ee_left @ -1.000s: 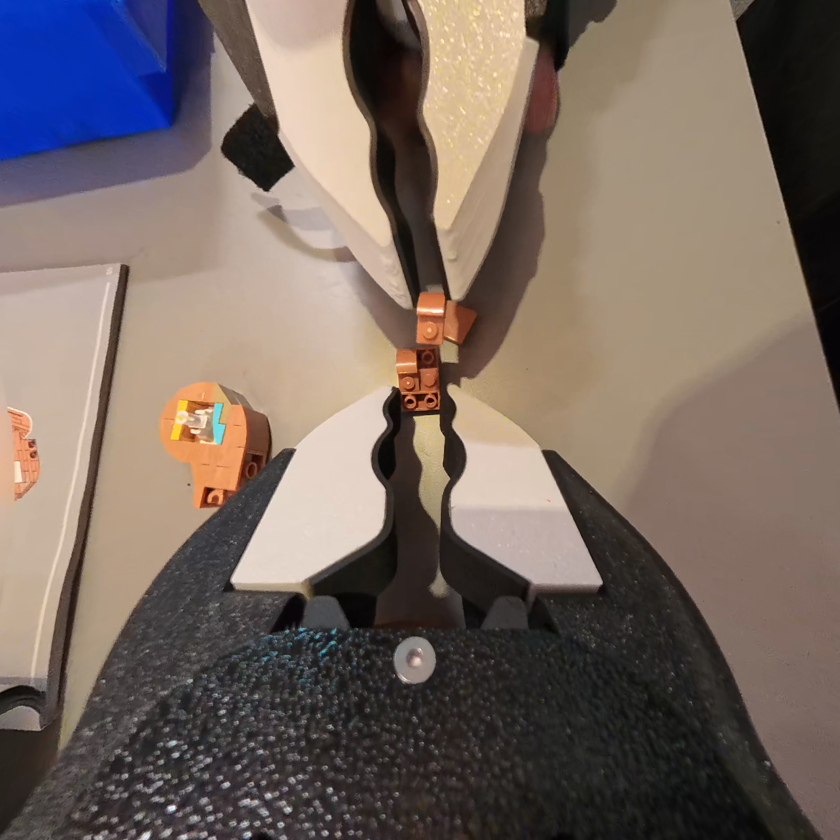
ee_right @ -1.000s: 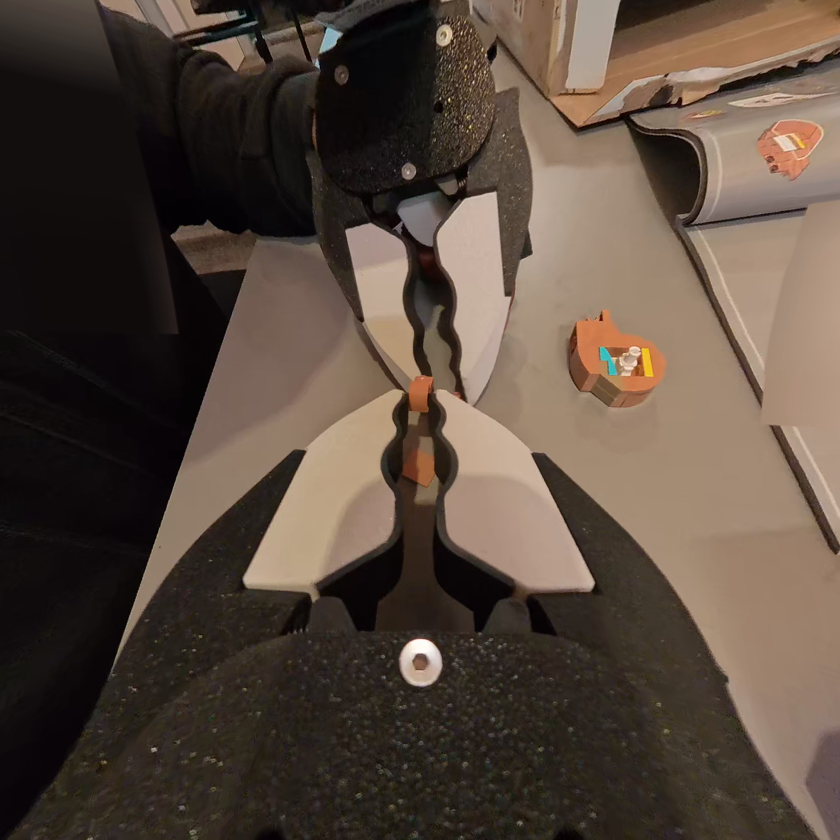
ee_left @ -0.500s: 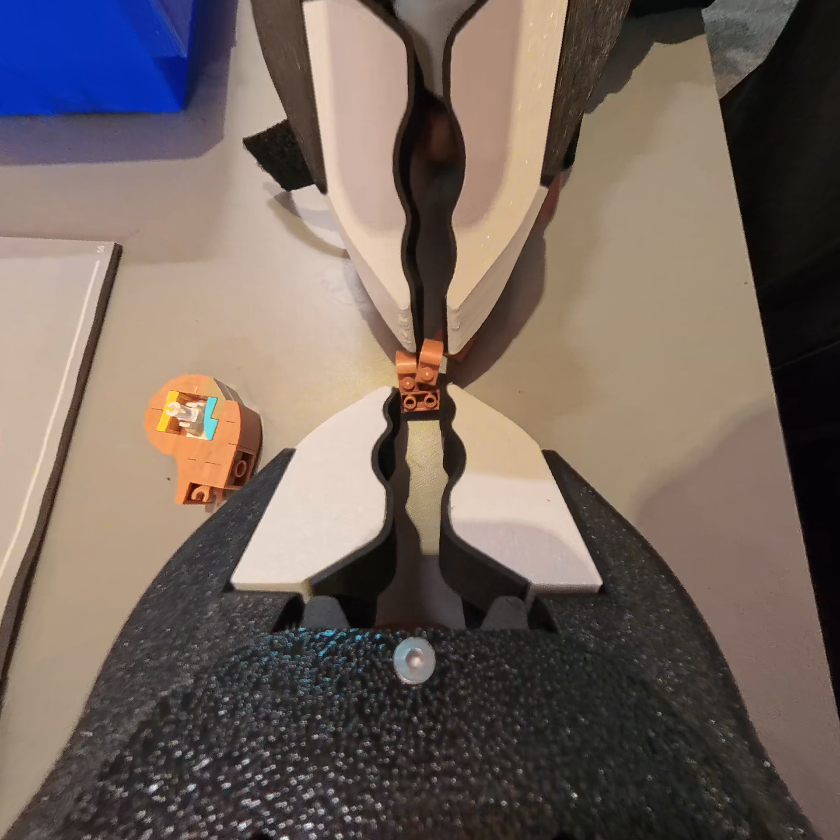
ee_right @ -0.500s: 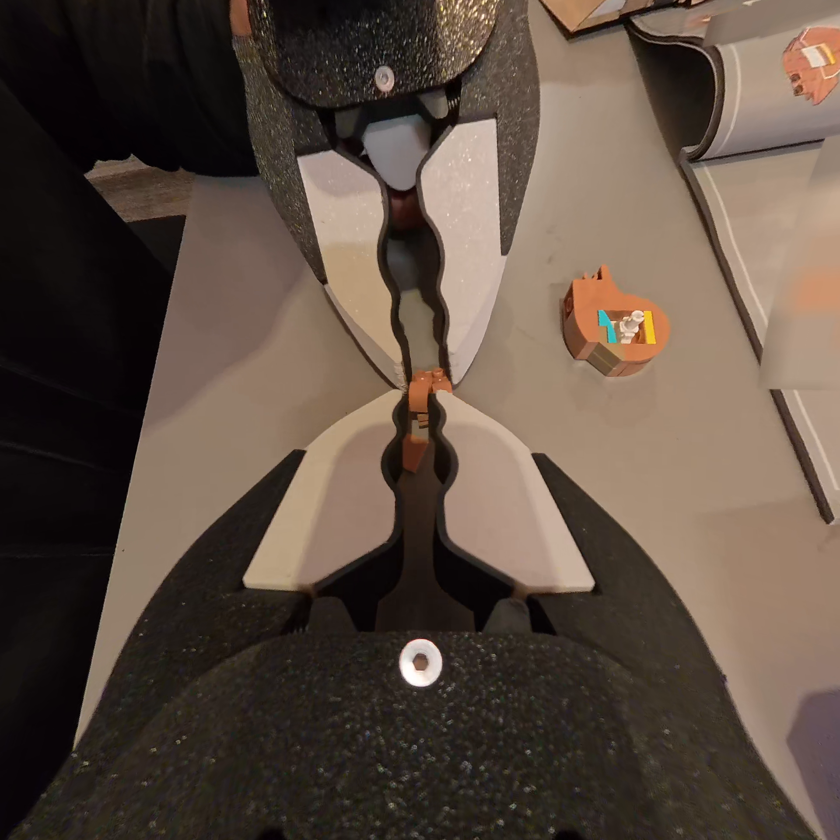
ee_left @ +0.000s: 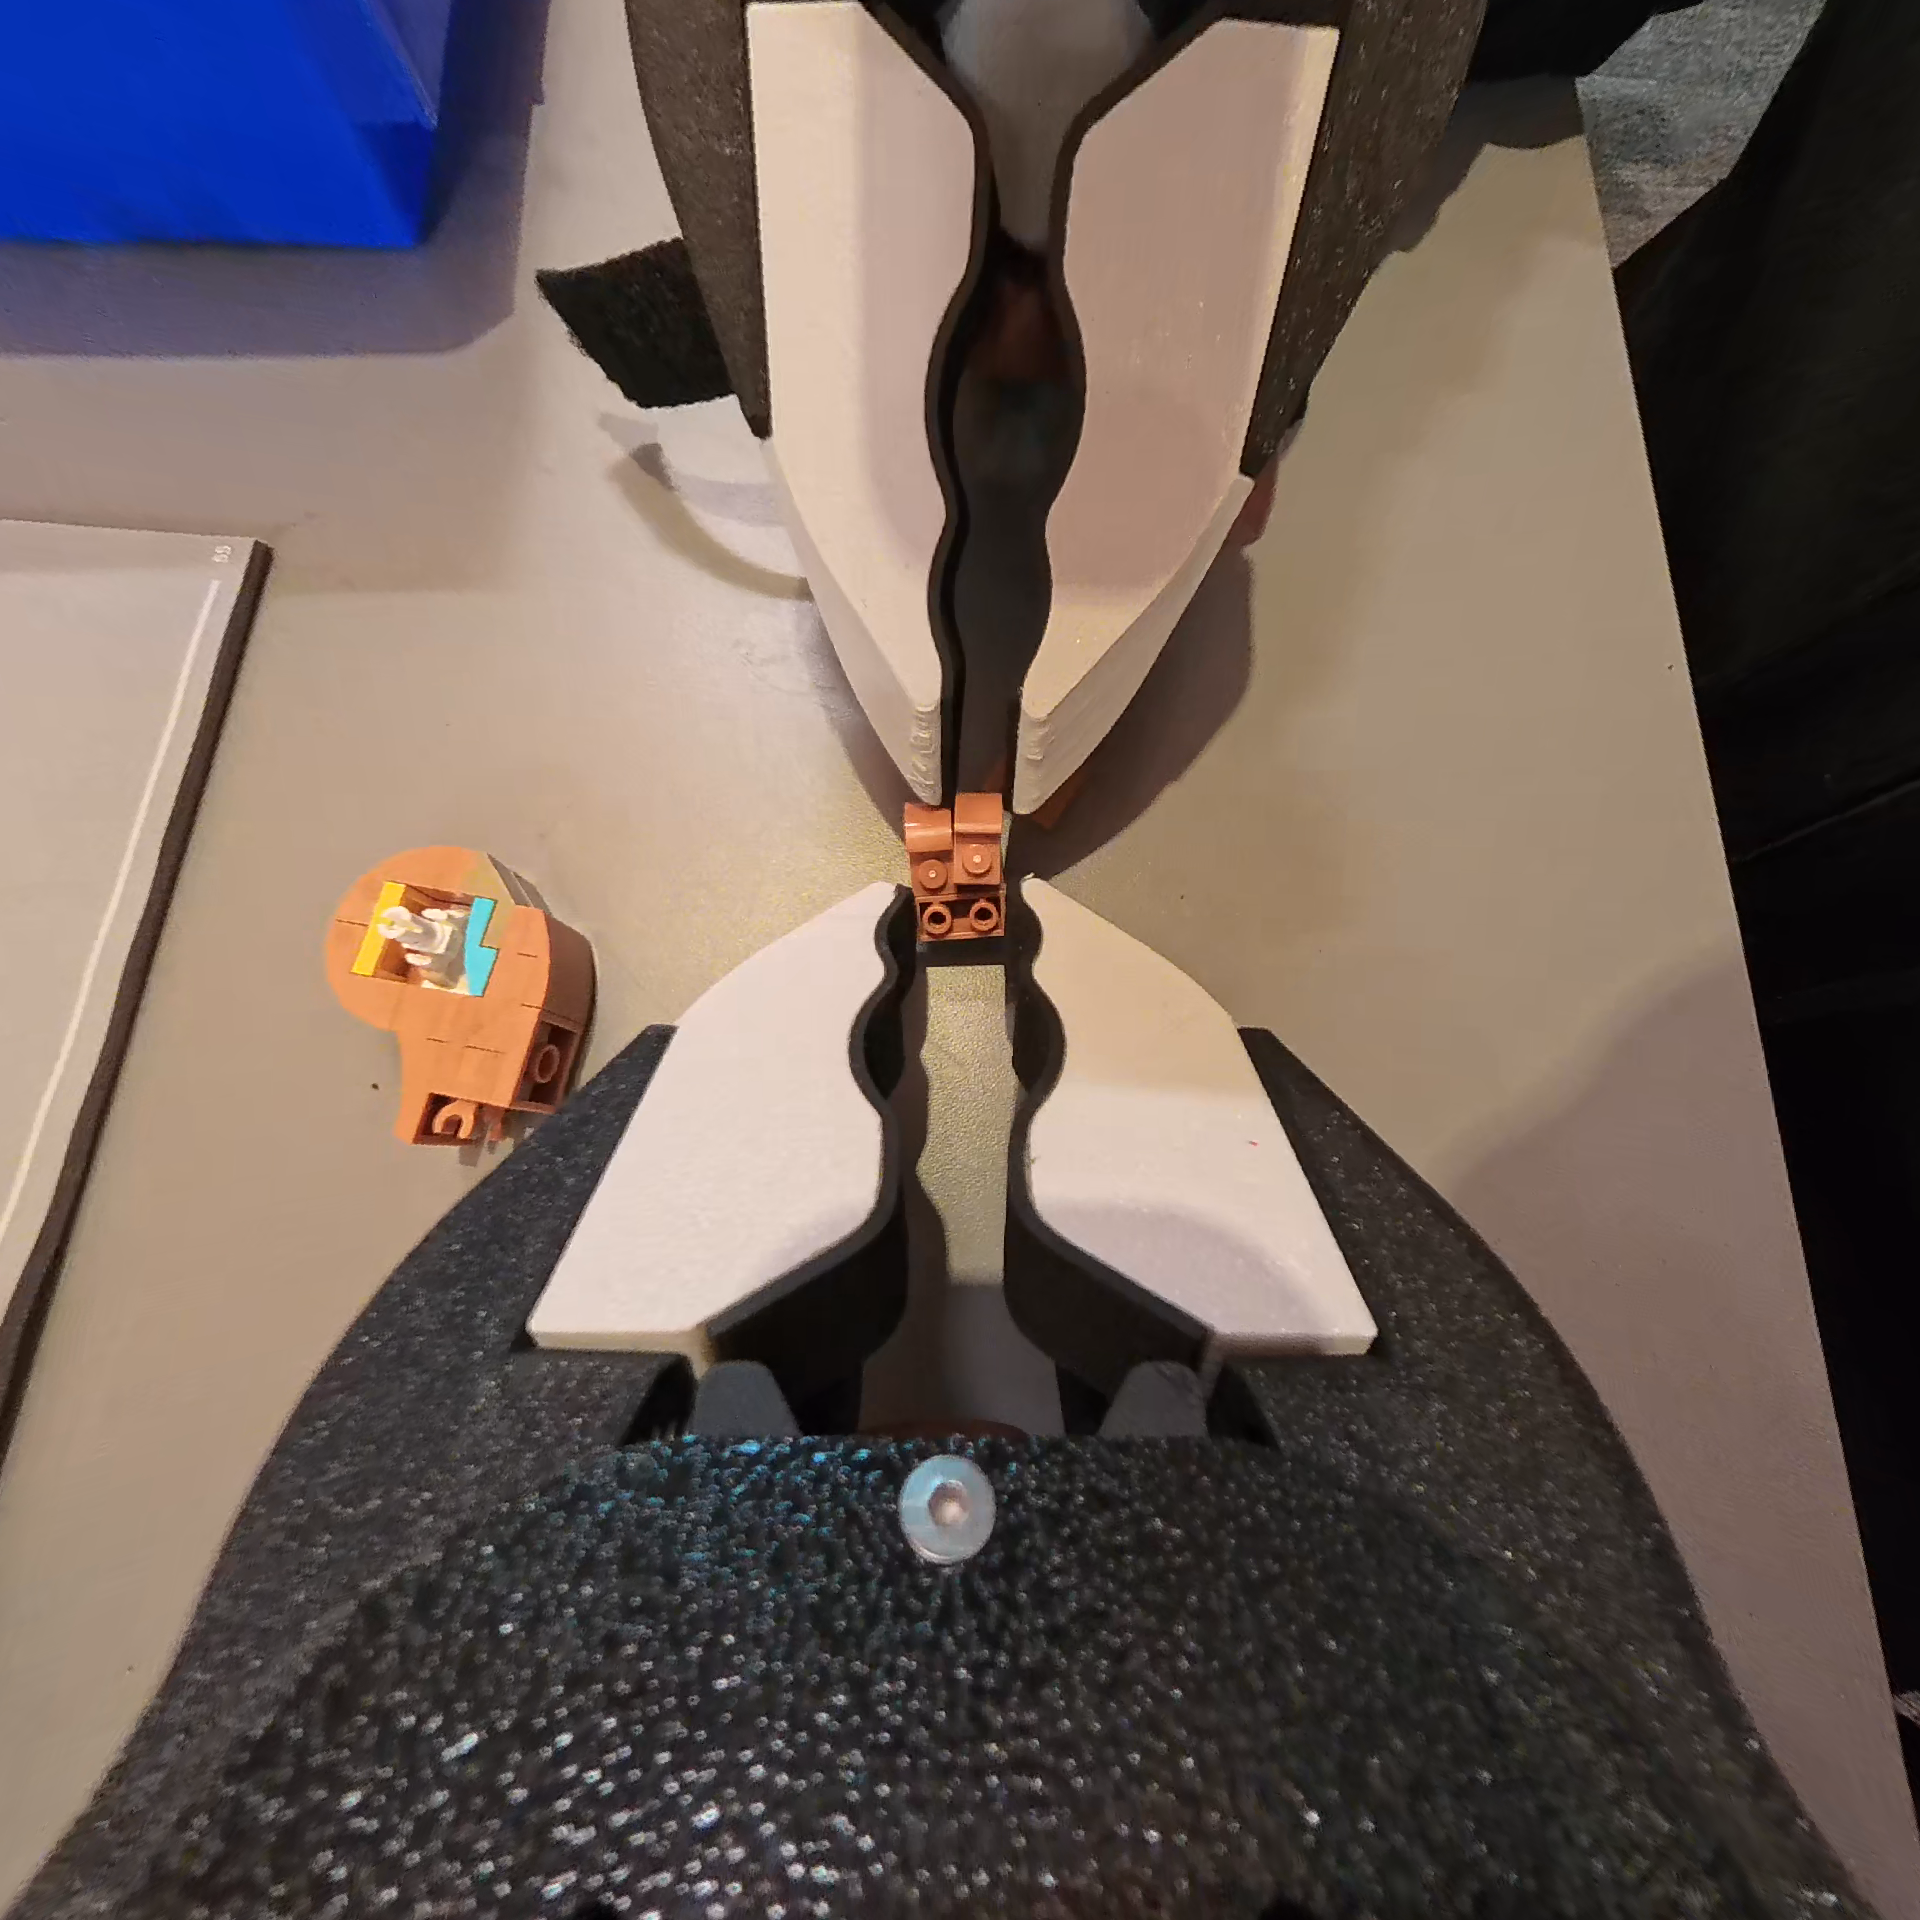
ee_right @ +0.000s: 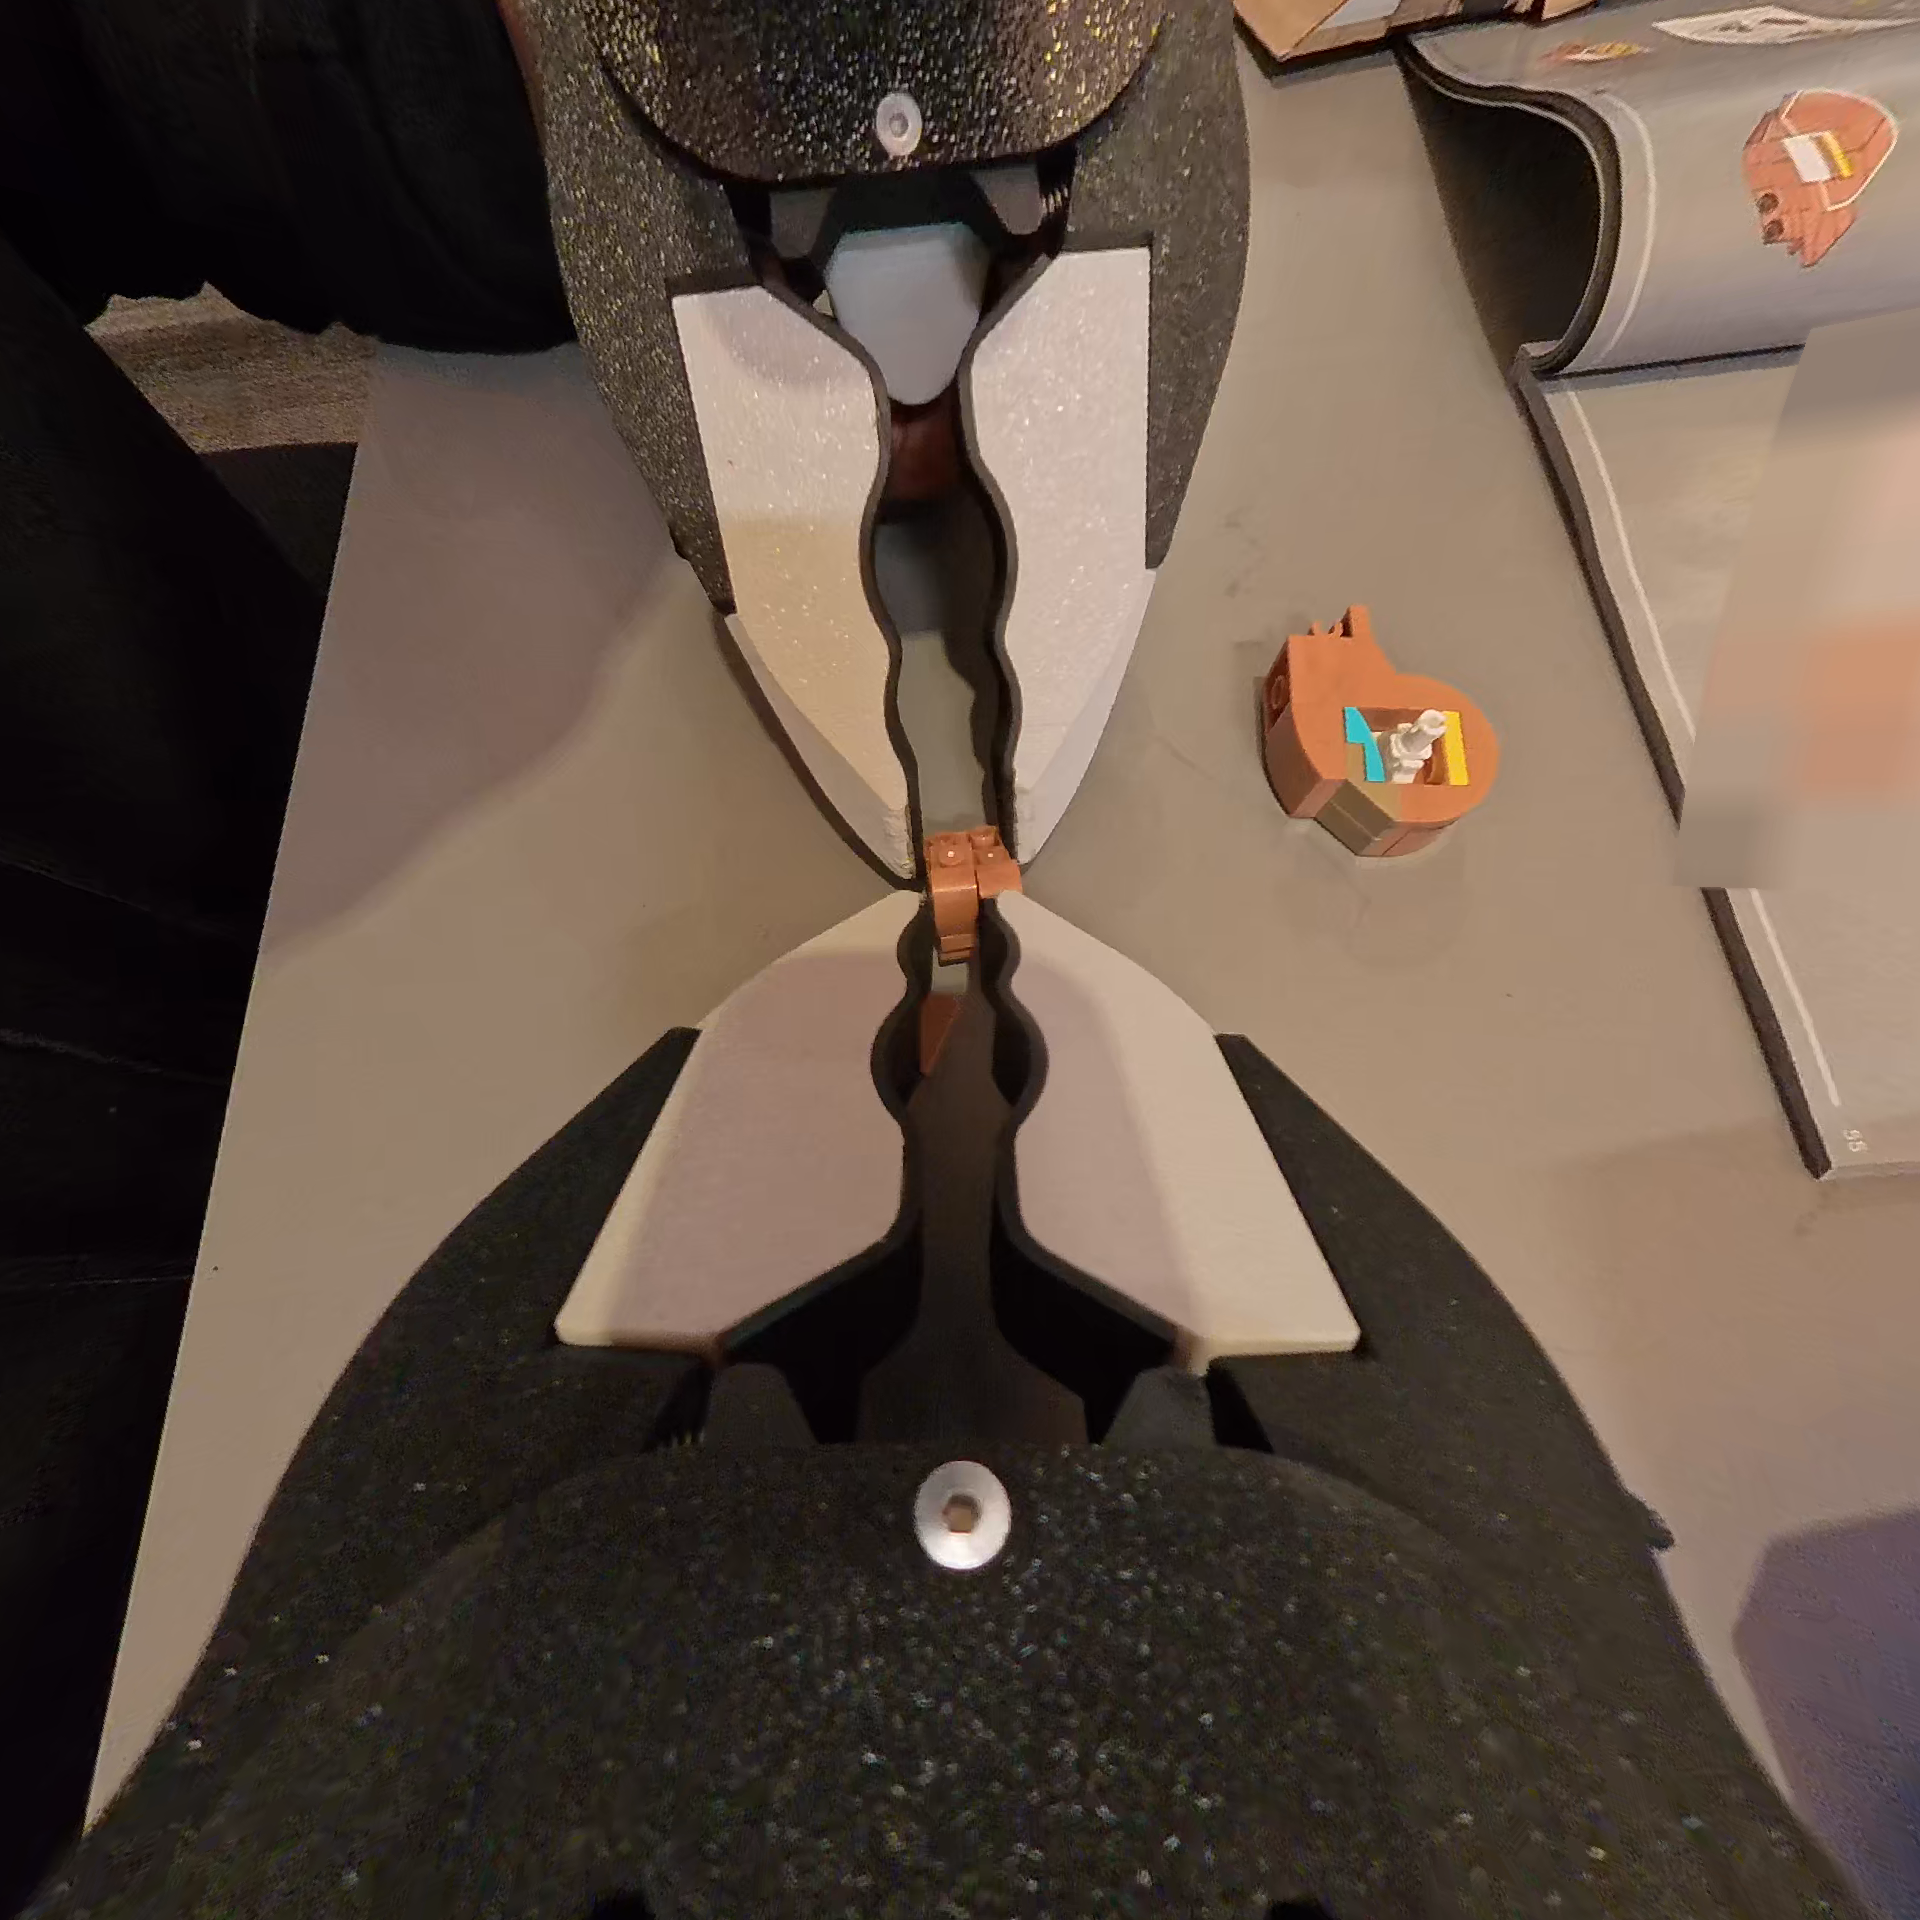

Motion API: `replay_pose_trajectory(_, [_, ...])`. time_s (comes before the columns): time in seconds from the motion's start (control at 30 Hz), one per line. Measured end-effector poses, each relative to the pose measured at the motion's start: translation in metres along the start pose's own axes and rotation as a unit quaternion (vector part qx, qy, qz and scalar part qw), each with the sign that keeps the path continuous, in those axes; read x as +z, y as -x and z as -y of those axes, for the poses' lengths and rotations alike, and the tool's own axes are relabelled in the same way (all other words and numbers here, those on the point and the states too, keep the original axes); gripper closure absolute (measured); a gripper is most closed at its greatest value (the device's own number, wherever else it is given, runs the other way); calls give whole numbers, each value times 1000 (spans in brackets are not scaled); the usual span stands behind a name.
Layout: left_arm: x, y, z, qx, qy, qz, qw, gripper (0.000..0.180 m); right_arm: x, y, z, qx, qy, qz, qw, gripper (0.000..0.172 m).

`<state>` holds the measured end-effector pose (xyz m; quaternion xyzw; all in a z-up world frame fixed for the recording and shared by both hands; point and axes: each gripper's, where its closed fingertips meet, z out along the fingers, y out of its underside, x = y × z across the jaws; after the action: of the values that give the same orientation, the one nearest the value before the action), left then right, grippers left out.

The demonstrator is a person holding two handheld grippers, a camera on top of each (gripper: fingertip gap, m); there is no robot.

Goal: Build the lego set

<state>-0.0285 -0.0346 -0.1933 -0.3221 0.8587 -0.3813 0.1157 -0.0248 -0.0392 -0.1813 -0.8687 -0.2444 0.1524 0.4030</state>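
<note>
Above the table [ee_left: 1351, 935], a brown brick [ee_left: 961, 914] is gripped by the left jaws; a second brown piece [ee_right: 956, 904], touching it, is gripped by the right jaws; a brick model [ee_left: 457, 987] lies nearby; a blue bin's [ee_left: 208, 114] contents are hidden.

tabletop [ee_left: 1351, 831] open R | obstacles L: brick model [ee_left: 457, 997]; booklet [ee_left: 94, 831]

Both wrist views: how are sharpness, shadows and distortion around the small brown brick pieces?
Left wrist view: the brown brick pieces are sharp; the right gripper casts a soft shadow rightwards on the table; wide-angle bending at the edges. Right wrist view: the pieces are sharp; a blurred patch covers the booklet; the left side is dark.
</note>
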Motion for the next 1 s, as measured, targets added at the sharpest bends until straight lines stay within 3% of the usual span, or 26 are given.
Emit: replay_pose_trajectory(1.0, [-5,-5,3,-60,-21,-46,997,165,-4,2,4,-18,-12,3,1000,155])
